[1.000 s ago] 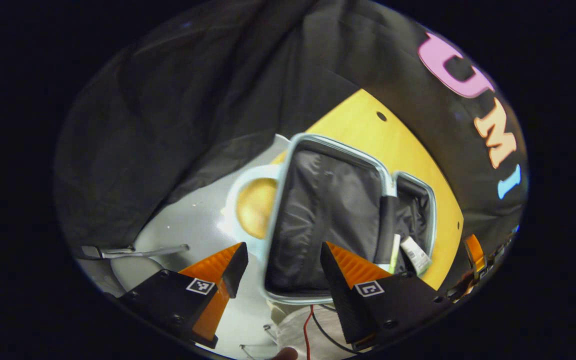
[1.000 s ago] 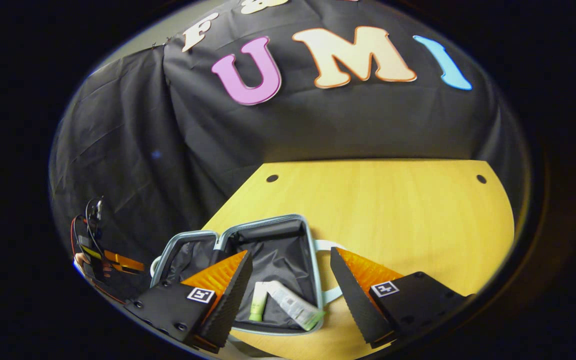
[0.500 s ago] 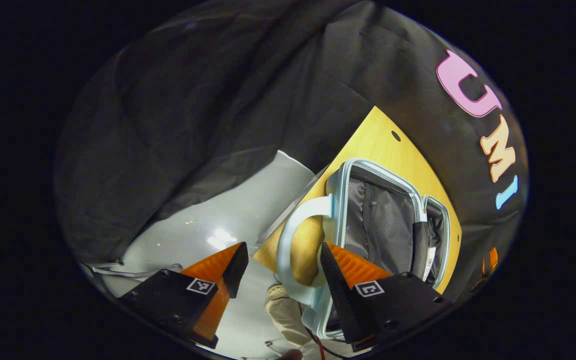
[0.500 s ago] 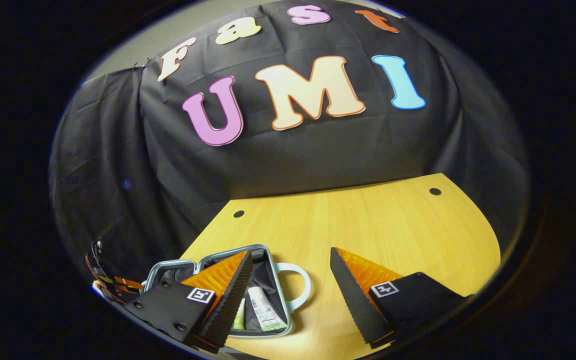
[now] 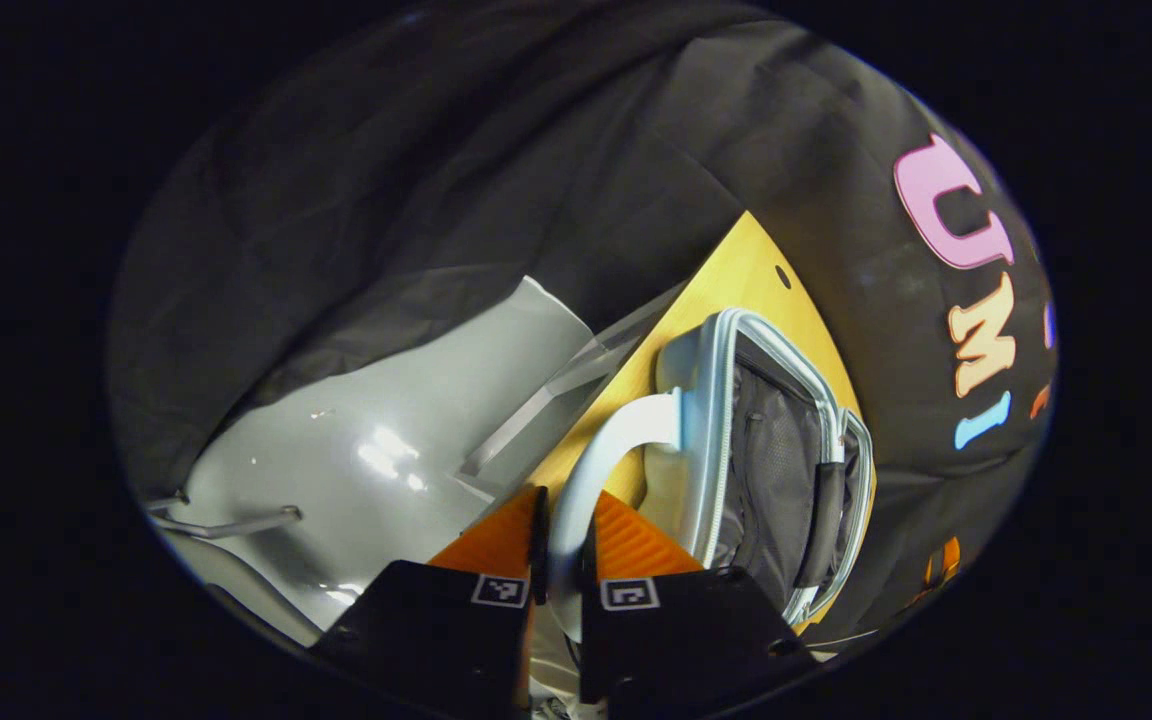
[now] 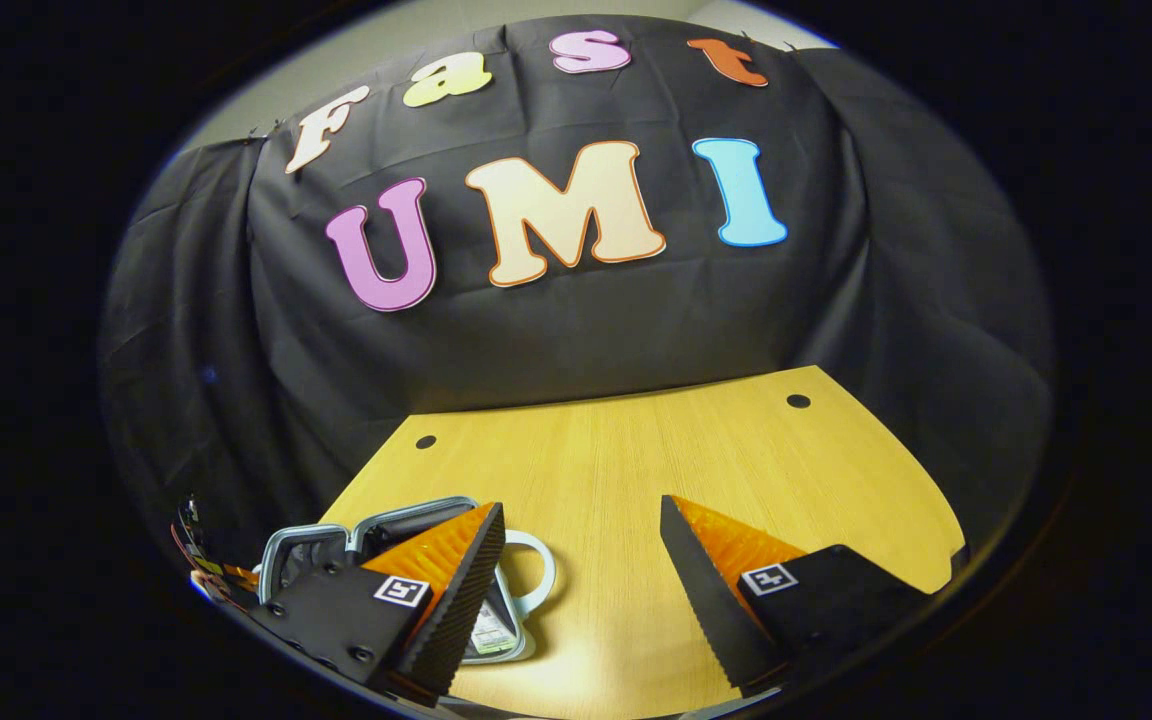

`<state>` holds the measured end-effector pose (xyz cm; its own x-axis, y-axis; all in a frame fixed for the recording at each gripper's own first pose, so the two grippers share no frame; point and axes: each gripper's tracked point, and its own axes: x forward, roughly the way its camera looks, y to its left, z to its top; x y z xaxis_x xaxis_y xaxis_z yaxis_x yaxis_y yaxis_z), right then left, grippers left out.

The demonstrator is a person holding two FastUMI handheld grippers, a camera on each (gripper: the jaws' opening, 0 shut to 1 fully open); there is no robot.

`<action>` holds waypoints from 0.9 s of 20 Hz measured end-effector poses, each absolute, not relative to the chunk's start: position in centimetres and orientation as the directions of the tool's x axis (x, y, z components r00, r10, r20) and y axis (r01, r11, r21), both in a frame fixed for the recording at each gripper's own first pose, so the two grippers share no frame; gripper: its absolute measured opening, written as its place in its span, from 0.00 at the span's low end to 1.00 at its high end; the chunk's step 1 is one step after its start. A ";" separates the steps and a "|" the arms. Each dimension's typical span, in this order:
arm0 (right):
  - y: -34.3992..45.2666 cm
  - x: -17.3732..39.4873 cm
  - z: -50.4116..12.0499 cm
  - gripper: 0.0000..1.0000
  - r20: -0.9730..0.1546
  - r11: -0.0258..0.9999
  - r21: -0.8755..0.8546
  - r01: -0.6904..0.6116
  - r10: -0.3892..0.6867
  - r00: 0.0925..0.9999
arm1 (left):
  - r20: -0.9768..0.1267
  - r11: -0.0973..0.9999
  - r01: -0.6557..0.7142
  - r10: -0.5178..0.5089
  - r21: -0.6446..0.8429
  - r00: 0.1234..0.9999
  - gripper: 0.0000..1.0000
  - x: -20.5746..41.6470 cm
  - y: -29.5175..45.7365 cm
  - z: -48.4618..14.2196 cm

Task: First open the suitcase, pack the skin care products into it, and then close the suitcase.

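While left claw clamps 1 suitcase handle, right claw gapes over table.

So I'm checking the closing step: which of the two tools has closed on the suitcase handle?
The left tool: its fingers pinch the pale suitcase handle. The right tool hangs open over bare table.
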<state>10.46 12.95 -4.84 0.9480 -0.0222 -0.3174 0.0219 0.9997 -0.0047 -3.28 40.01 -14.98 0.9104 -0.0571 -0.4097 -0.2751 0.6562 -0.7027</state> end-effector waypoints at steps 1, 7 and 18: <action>12.8 10.3 -5.0 0.97 -0.317 1.000 -0.018 0.022 -0.026 0.948 | -0.398 0.656 -0.265 -0.059 -0.707 0.916 0.12 -3.5 39.9 -14.8; 13.1 10.7 -5.8 0.97 -0.327 1.000 -0.014 0.003 -0.008 0.945 | -0.350 0.635 -0.213 -0.098 -0.742 0.931 0.07 -4.2 38.4 -11.9; 10.0 11.1 -6.3 0.91 -0.310 0.999 0.039 -0.026 0.037 0.950 | -0.108 0.708 -0.021 -0.079 -0.706 0.991 0.07 -8.9 31.4 3.1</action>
<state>11.06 9.98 -6.28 0.9502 0.0368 -0.3095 -0.0260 0.9989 0.0392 -8.90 31.43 3.15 0.9910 -0.0789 -0.1082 -0.0208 0.7076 -0.7064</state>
